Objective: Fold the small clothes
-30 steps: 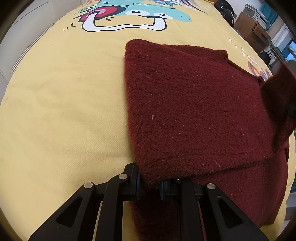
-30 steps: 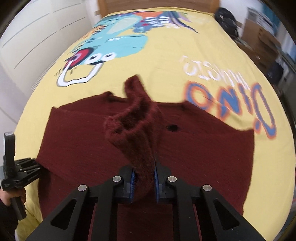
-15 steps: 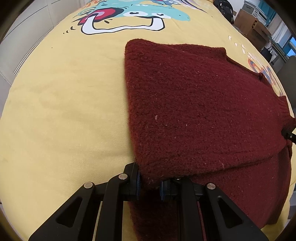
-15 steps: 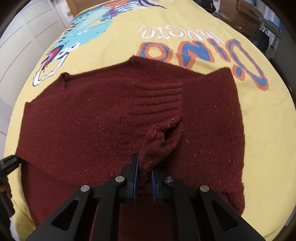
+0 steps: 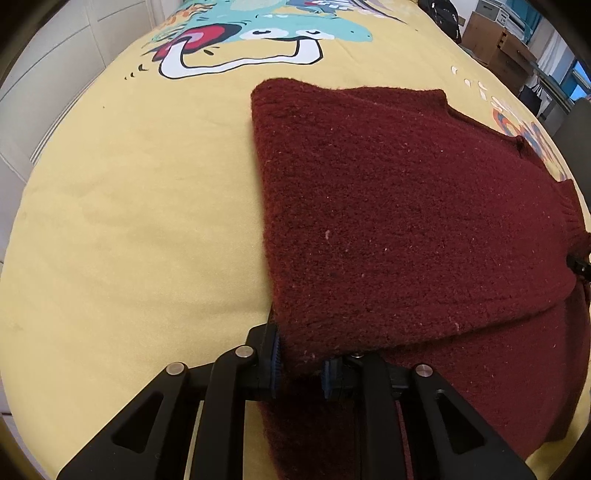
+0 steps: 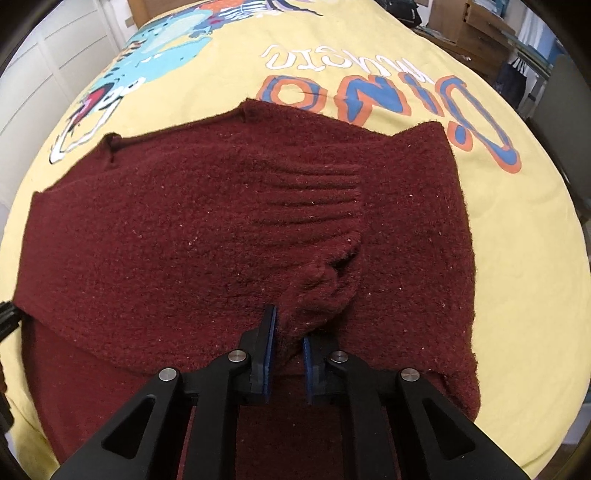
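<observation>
A dark red knit sweater (image 5: 399,221) lies on the yellow bedspread (image 5: 129,221), with its sleeve folded across the body. My left gripper (image 5: 300,363) is shut on the sweater's near folded edge. In the right wrist view the sweater (image 6: 184,240) spreads wide, and the ribbed cuff (image 6: 317,199) lies flat on its middle. My right gripper (image 6: 286,341) still has the cuff end between its blue pads (image 6: 269,332), with the jaws slightly apart. The right gripper's tip shows at the right edge of the left wrist view (image 5: 578,264).
The bedspread carries a cartoon dinosaur print (image 5: 258,33) and "DINO" lettering (image 6: 369,92). Cardboard boxes (image 5: 495,44) and a dark bag (image 5: 443,14) stand beyond the far right side of the bed. A white panelled wall (image 5: 55,66) runs along the left.
My right gripper carried the sleeve cuff down from its raised position and laid it flat across the sweater's body; its jaws have loosened a little. My left gripper stayed put, still clamped.
</observation>
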